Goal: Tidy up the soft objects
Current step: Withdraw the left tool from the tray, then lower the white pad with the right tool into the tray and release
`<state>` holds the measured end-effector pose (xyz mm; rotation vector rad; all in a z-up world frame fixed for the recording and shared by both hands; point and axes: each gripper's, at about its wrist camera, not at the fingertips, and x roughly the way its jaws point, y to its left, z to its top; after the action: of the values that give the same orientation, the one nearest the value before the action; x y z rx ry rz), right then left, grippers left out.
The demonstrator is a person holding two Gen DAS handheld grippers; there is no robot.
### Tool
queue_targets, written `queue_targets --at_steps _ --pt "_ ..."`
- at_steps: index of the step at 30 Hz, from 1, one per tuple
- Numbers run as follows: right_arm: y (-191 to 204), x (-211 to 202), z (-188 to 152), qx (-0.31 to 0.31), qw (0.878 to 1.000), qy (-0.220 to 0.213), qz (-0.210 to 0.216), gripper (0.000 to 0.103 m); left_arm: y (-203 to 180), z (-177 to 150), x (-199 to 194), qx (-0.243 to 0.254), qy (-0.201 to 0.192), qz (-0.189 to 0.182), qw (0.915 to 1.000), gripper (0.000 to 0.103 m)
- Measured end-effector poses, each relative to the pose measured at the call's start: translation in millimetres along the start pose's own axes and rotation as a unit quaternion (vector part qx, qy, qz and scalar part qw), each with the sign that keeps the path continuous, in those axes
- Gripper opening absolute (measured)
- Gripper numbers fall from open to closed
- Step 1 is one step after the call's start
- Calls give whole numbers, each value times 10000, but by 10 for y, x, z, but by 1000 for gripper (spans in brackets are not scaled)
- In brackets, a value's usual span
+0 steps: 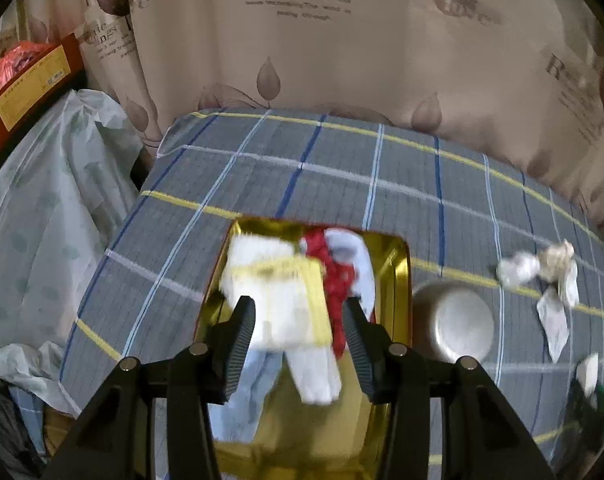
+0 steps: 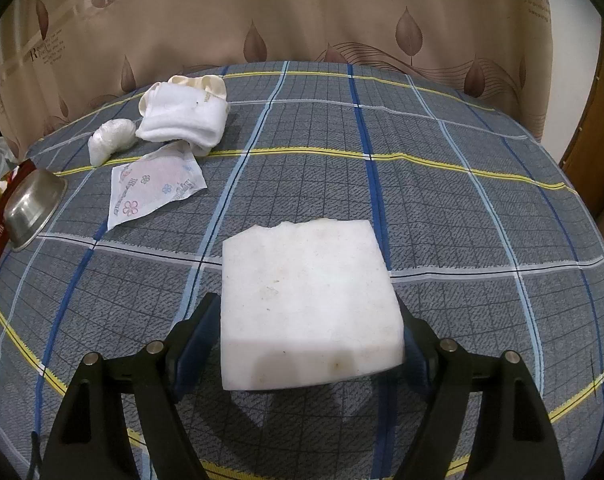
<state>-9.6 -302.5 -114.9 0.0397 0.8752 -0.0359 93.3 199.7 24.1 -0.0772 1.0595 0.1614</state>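
My left gripper (image 1: pixel 298 320) is open above a gold box (image 1: pixel 397 276) that holds a white-and-yellow cloth (image 1: pixel 286 300), a red cloth (image 1: pixel 333 276) and pale blue and white pieces. The cloth lies between the fingers, blurred; no grip shows. My right gripper (image 2: pixel 309 344) is shut on a white foam block (image 2: pixel 305 304), held just above the checked tablecloth (image 2: pixel 461 220). Farther left lie a folded white towel (image 2: pixel 182 116), a small plastic-wrapped bundle (image 2: pixel 112 138) and a flowered tissue packet (image 2: pixel 154 184).
An upturned steel bowl (image 1: pixel 453 324) sits right of the gold box; it also shows at the left edge of the right wrist view (image 2: pixel 34 208). Crumpled white items (image 1: pixel 537 268) lie far right. A printed curtain (image 1: pixel 321 60) hangs behind. A plastic-covered pile (image 1: pixel 50 208) stands left.
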Motion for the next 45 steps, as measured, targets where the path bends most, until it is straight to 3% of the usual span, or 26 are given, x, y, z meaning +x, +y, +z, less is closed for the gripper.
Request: queue_targets --at_steps 4,11,24,30,36,45 --pt "1 5 5 -11 10000 2 -20 77 41 -239 -82 94 23 -33 9999 46" --pt "-21 -17 18 32 9999 -3 -141 67 299 -558 -149 -222 -18 219 9995 46" --pt "203 -124 141 52 9990 40 -443 65 674 -800 -228 -609 -254 642 9957 46" --pt "711 -325 273 -434 9990 -77 -47 65 902 -895 -228 -876 -318 804 9924 46" --pt "1415 -441 387 -933 9937 -113 610 65 1109 -1023 -234 -1090 -293 931 9892 46" --pt "2649 -619 474 -1807 9702 -207 1601 65 1417 -1146 -273 -1446 -309 1112 9827 46"
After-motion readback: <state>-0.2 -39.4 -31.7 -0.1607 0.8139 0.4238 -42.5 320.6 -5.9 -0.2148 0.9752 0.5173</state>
